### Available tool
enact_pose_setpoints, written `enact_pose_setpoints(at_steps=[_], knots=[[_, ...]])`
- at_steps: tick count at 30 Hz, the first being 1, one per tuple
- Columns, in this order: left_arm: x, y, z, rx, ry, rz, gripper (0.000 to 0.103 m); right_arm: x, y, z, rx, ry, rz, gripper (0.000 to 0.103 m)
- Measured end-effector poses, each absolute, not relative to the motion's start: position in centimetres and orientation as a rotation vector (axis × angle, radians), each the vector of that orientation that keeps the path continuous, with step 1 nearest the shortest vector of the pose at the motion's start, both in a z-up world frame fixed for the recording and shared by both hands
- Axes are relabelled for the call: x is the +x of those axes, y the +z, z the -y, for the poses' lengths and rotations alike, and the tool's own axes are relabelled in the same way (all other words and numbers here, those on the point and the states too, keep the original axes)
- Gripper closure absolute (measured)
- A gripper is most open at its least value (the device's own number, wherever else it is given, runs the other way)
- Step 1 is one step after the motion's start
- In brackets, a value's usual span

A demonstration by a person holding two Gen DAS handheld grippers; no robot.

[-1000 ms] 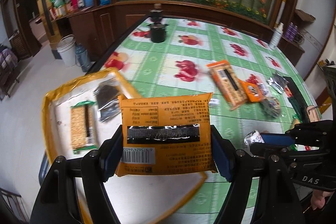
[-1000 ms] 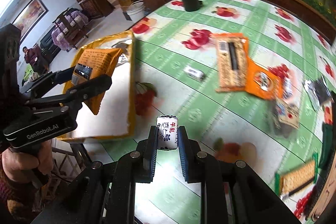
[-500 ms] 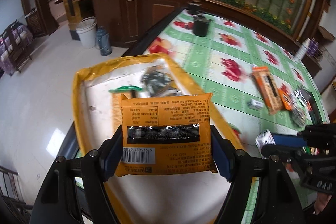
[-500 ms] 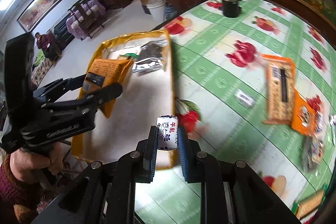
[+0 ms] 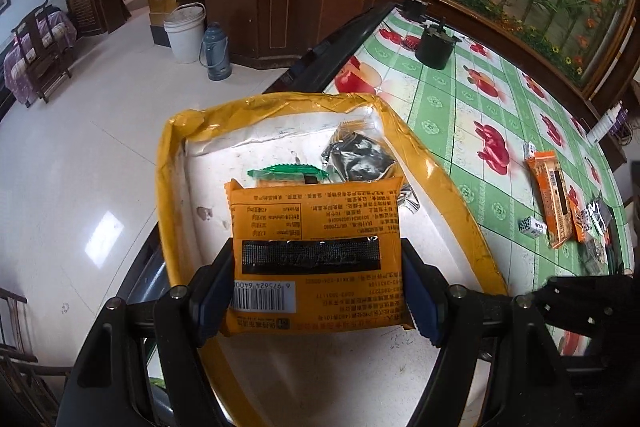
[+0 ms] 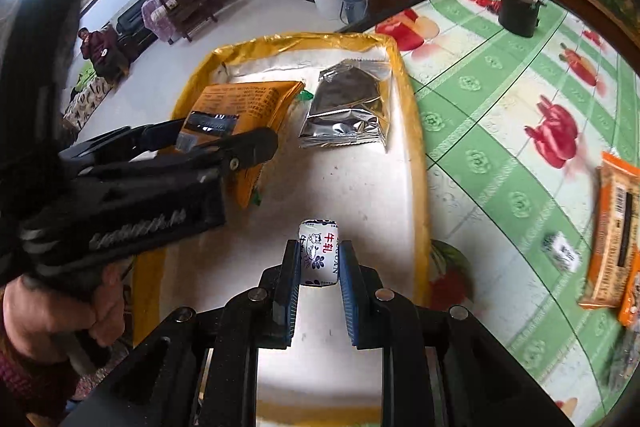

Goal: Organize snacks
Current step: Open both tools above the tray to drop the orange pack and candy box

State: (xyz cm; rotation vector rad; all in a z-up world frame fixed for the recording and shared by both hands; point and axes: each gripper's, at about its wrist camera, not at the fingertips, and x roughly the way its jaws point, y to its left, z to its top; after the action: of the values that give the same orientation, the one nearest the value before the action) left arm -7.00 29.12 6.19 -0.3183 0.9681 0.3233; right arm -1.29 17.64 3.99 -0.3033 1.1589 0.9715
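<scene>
My left gripper is shut on a flat orange snack packet, its blue pads pressing on the packet's two side edges. It hangs over the white tray with a yellow rim. In the tray lie a green-edged cracker pack and silver foil packets. My right gripper is shut on a small white wrapped candy, above the tray's near right part. The right wrist view shows the left gripper with the orange packet to its left, beside the foil packets.
The tray sits at the left end of a table with a green fruit-print cloth. More snacks lie to the right: a long orange pack, small candies. A black pot stands far back. Floor with a bucket lies beyond.
Both grippers have swung left from over the tablecloth to over the tray and dropped a little. Each keeps its grip, on the orange packet and on the candy.
</scene>
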Motion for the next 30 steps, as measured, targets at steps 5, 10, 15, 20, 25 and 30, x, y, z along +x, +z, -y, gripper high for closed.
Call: enact_pose_setpoints(at_steps=[5,10,15,20,25,30], knots=[[-6.4,5.6,-28.9,-0.31,0.305,-0.981,0.028,-0.3,3.1,-18.4,-0.297,0.949,-1.158,0.082],[-6.1,5.6,-29.0,-0.305,0.292,-0.985,0.028,0.2,2.4,-18.8,-0.293,0.939,-1.161,0.082],[-6.0,5.4,-28.9,-0.306,0.28,-0.992,0.028,0.3,2.5,-18.6,-0.284,0.933,-1.155,0.082],[-6.1,5.5,-29.0,-0.323,0.281,-0.992,0.027,-0.1,2.8,-18.2,-0.279,0.933,-1.164,0.078],[-6.4,5.4,-28.8,-0.34,0.275,-0.996,0.027,-0.4,3.3,-17.8,-0.271,0.941,-1.158,0.078],[-6.4,5.5,-28.1,-0.34,0.268,-1.003,0.026,-1.1,4.1,-16.9,-0.244,0.945,-1.152,0.078]])
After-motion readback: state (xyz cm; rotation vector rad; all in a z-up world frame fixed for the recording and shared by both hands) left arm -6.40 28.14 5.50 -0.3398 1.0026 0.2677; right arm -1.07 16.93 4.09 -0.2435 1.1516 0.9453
